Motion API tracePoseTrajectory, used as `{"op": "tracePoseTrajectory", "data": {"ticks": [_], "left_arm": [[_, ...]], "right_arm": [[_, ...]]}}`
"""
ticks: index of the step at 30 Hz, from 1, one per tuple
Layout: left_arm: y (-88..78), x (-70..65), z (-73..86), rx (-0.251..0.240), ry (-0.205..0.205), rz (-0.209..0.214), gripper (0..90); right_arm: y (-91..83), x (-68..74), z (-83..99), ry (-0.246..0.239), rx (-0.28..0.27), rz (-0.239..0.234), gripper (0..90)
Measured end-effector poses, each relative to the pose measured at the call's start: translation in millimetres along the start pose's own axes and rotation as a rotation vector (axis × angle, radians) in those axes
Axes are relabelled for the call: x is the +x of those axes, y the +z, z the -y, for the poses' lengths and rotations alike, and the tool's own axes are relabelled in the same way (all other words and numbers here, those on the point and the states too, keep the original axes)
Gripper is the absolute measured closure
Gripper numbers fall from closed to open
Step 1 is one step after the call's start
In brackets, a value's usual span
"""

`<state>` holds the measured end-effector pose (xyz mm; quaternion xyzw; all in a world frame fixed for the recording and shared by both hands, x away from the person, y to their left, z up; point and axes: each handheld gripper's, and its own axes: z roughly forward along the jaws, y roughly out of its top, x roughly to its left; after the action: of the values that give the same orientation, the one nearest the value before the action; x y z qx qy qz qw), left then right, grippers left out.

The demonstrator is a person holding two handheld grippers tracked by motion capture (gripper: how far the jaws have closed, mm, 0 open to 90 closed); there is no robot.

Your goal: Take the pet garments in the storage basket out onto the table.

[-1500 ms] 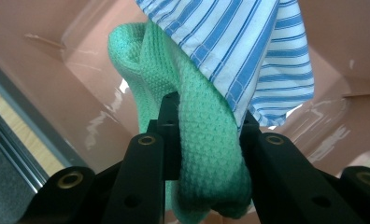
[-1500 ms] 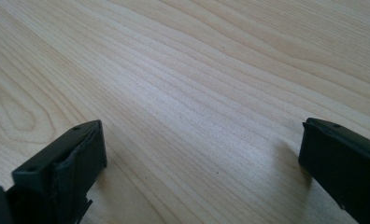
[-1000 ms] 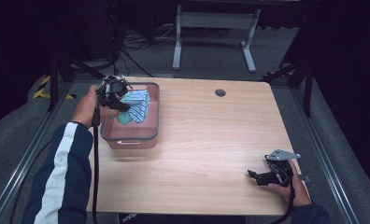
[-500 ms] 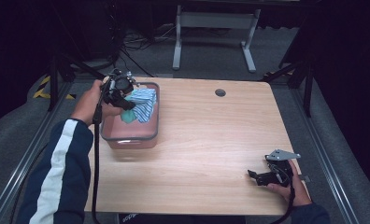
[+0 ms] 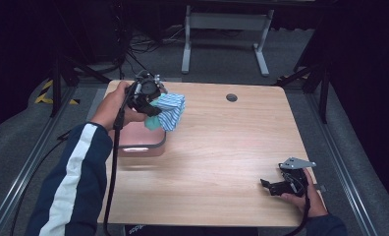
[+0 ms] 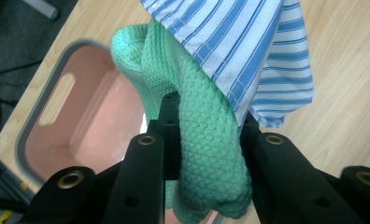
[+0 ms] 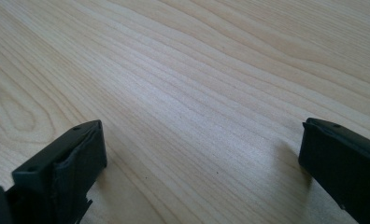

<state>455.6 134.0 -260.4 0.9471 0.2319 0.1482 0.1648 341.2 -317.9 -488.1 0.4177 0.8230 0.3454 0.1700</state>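
Up at the far left of the wooden table (image 5: 222, 147), the left gripper (image 5: 151, 101) is raised above a pink plastic bin (image 5: 141, 142) with a grey rim, its jaws clamped on a bunch of cloth. Seen along the jaws in the left gripper view, a green knitted cloth (image 6: 206, 140) is pinched between them and hangs down, with a blue-and-white striped cloth (image 6: 262, 56) gathered just behind it and draping over the tabletop beside the bin. Both cloths hang clear of the bin, whose inside looks bare where it shows. Near the table's front right corner, the right gripper (image 5: 281, 184) rests low over bare wood, its jaws spread wide with nothing between them.
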Motion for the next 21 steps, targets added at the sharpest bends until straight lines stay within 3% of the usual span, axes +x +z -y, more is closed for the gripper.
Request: {"op": "tracePoseTrajectory", "data": {"ticks": [4,8,9,21], "left_arm": [[7.4,-10.2,-14.4,-0.002,0.049,0.012,72.9],[14.3,-18.4,-22.4,-0.008,0.042,0.03,72.9],[17.0,-20.1,-26.9,-0.006,0.075,0.038,72.9],[37.4,-45.7,-52.6,0.004,0.131,0.091,72.9]], "right_arm": [[0.0,0.0,0.0,0.0,0.0,0.0,1.1],[0.0,0.0,0.0,0.0,0.0,0.0,1.1],[0.0,0.0,0.0,0.0,0.0,0.0,1.0],[0.0,0.0,0.0,0.0,0.0,0.0,1.0]]}}
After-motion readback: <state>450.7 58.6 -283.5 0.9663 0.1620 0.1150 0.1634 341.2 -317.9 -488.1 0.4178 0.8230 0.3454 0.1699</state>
